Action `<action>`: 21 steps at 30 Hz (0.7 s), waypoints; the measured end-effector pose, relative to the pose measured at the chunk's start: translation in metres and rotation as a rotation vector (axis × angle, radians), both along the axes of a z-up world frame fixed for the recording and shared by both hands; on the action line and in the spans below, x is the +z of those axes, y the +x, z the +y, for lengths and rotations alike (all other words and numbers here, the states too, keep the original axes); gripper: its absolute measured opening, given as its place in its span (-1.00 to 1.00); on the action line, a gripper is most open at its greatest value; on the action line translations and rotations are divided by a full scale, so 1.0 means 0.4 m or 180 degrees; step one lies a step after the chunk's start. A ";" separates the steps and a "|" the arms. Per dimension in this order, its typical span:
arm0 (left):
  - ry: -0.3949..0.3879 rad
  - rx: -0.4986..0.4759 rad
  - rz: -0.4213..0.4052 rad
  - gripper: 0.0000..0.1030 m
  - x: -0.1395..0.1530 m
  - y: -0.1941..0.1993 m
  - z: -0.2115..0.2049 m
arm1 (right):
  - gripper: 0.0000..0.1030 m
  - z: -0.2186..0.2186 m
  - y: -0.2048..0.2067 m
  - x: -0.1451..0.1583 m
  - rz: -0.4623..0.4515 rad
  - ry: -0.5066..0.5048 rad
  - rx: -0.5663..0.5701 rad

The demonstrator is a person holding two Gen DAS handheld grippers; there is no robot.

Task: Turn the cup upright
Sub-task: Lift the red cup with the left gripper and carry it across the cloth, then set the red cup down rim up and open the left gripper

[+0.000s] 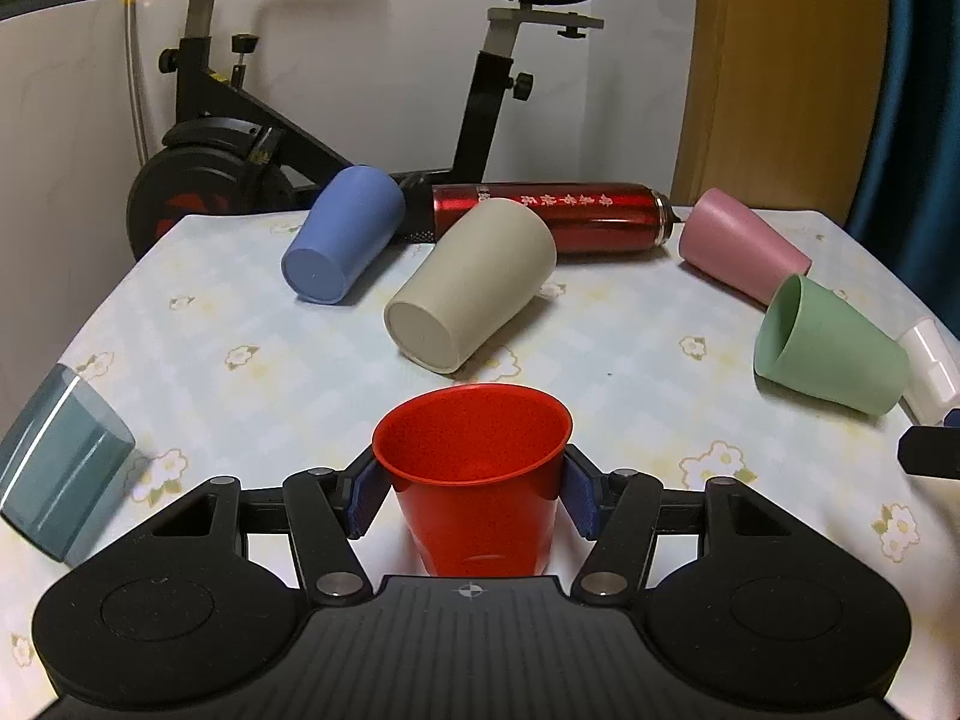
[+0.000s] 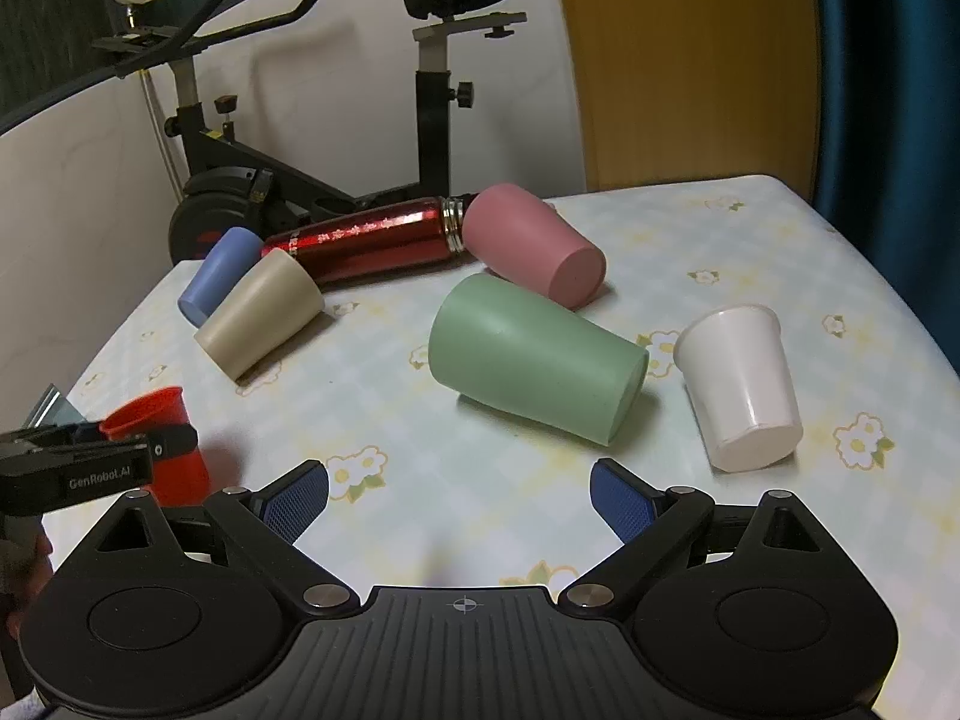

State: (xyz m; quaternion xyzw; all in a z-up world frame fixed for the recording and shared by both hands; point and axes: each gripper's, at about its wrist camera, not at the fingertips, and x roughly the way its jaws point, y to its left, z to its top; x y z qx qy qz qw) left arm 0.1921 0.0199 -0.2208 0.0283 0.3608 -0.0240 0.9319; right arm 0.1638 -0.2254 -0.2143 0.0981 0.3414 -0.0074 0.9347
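Left tongs [image 1: 474, 489] clamp upright red cup [image 1: 474, 480] between pads.

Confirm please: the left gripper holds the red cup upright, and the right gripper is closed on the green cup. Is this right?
Not quite. The left gripper does hold the red cup upright, but the right gripper is open and holds nothing; the green cup lies apart on its side, as the right wrist view shows.

Bare desk [image 2: 456, 516] lies before the right gripper [image 2: 459, 501], with the green cup [image 2: 534, 357] and white cup [image 2: 741, 387] blocking beyond.
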 end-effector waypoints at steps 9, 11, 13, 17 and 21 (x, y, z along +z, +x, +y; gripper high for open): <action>-0.0089 0.0014 0.0174 0.21 0.005 -0.016 0.008 | 0.80 0.001 0.001 -0.001 -0.0003 0.0008 0.0013; -0.0137 0.0027 0.0231 0.20 0.004 -0.022 0.013 | 0.80 0.000 0.000 -0.001 -0.0003 0.0010 0.0014; -0.0171 0.0037 0.0293 0.20 0.004 -0.024 0.015 | 0.80 0.000 0.000 -0.001 0.0000 0.0016 0.0018; -0.0215 0.0050 0.0399 0.19 0.003 -0.028 0.018 | 0.80 0.001 -0.003 0.000 0.0004 0.0024 0.0031; -0.0199 0.0053 0.0483 0.18 0.005 -0.034 0.016 | 0.80 0.002 -0.004 0.001 0.0004 0.0024 0.0035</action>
